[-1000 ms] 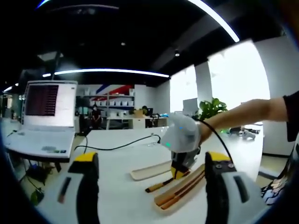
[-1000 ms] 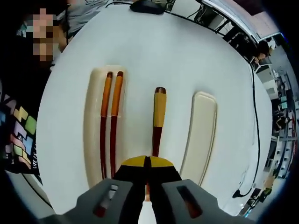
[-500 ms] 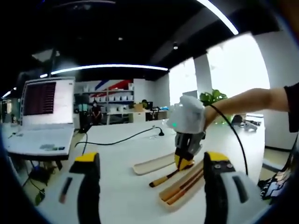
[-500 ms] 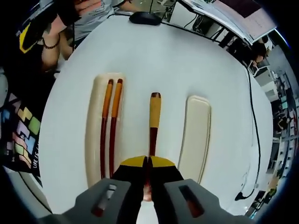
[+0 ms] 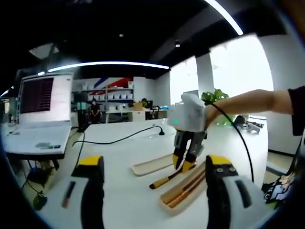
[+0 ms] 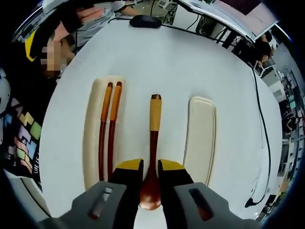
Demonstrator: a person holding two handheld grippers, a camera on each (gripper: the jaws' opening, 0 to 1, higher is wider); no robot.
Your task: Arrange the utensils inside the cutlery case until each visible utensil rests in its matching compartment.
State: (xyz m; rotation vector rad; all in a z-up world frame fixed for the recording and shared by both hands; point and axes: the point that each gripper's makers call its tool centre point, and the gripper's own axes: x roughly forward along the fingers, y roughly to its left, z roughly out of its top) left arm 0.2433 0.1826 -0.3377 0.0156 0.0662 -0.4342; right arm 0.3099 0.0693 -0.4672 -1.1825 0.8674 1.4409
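Observation:
A wooden spoon (image 6: 154, 128) with a yellow band on its handle lies on the white table between two cream trays. My right gripper (image 6: 150, 164) is open, its jaws standing on either side of the spoon's neck just above the bowl. The left tray (image 6: 90, 143) holds two chopsticks (image 6: 106, 129). The right tray (image 6: 200, 140) has nothing in it. From the left gripper view I see the right gripper (image 5: 186, 161) over the spoon (image 5: 164, 181), the chopstick tray (image 5: 187, 188) and the bare tray (image 5: 151, 166). My left gripper (image 5: 155, 162) is open and holds nothing.
A laptop (image 5: 42, 114) stands at the table's far left edge, with a black cable (image 5: 119, 140) running across the table. A black mouse (image 6: 145, 21) lies at the far end. A person's hand (image 6: 86, 14) and patterned clothing (image 6: 19, 138) are at the table's left side.
My right gripper's jaws have opened and let go of the spoon, which now lies on the table between the trays. The left gripper stays open.

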